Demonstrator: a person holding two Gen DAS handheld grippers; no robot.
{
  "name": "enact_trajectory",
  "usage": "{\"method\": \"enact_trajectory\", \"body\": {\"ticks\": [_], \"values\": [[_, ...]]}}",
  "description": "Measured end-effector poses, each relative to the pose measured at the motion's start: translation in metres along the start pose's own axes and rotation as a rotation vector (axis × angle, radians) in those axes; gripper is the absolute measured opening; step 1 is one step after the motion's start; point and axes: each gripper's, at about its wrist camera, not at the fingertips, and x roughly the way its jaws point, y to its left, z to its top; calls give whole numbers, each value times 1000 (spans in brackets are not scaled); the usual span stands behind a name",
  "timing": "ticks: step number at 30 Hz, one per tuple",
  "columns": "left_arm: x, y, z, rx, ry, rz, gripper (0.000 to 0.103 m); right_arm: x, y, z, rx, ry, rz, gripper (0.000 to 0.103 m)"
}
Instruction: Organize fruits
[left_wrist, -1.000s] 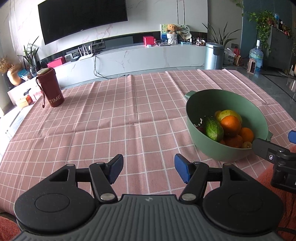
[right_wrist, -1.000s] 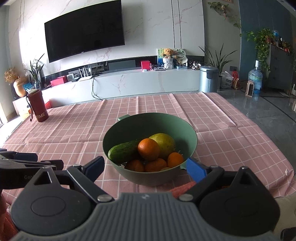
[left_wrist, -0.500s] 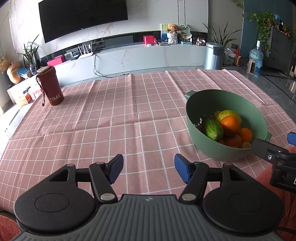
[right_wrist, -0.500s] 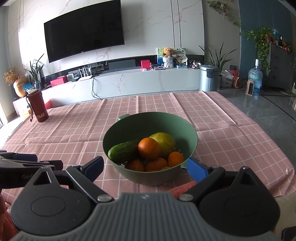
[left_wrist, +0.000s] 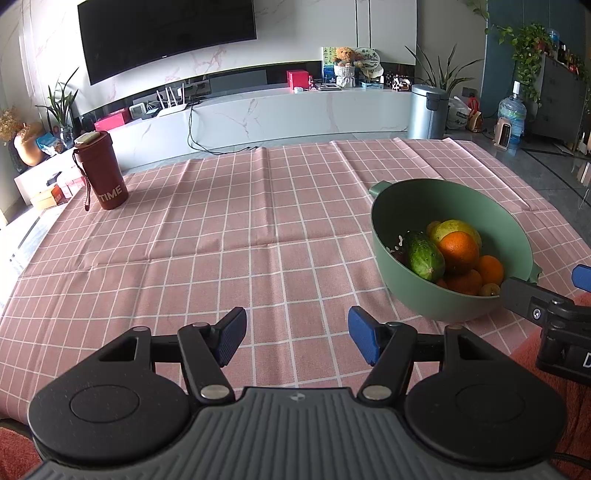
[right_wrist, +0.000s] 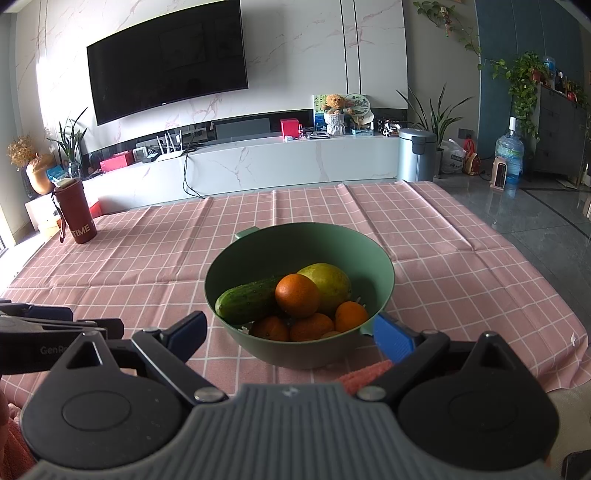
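A green bowl (right_wrist: 384, 271) (left_wrist: 391, 206) stands on the pink checked tablecloth (left_wrist: 229, 240). Inside it lie a cucumber (right_wrist: 245, 300) (left_wrist: 423, 255), a large orange (right_wrist: 297, 295) (left_wrist: 458, 251), a yellow-green fruit (right_wrist: 330, 282) and several smaller oranges (right_wrist: 312, 326). My right gripper (right_wrist: 291, 334) is open just in front of the bowl's near wall, a blue pad on either side of it. My left gripper (left_wrist: 295, 338) is open over bare cloth, left of the bowl, with nothing between its fingers.
A dark red tumbler (left_wrist: 101, 170) marked TIME stands at the far left of the table. An orange-pink cloth (right_wrist: 364, 376) lies at the near edge under the right gripper. Beyond the table are a white TV bench and a metal bin (left_wrist: 428, 110).
Both views have barely shifted; the bowl and the fruit have not moved, and both grippers stay open.
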Motion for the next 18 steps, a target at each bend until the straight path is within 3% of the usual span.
{"method": "enact_trajectory", "body": {"ticks": [18], "values": [[-1, 1, 0, -3, 1, 0, 75, 0, 0, 0, -1, 0, 0, 93]]}}
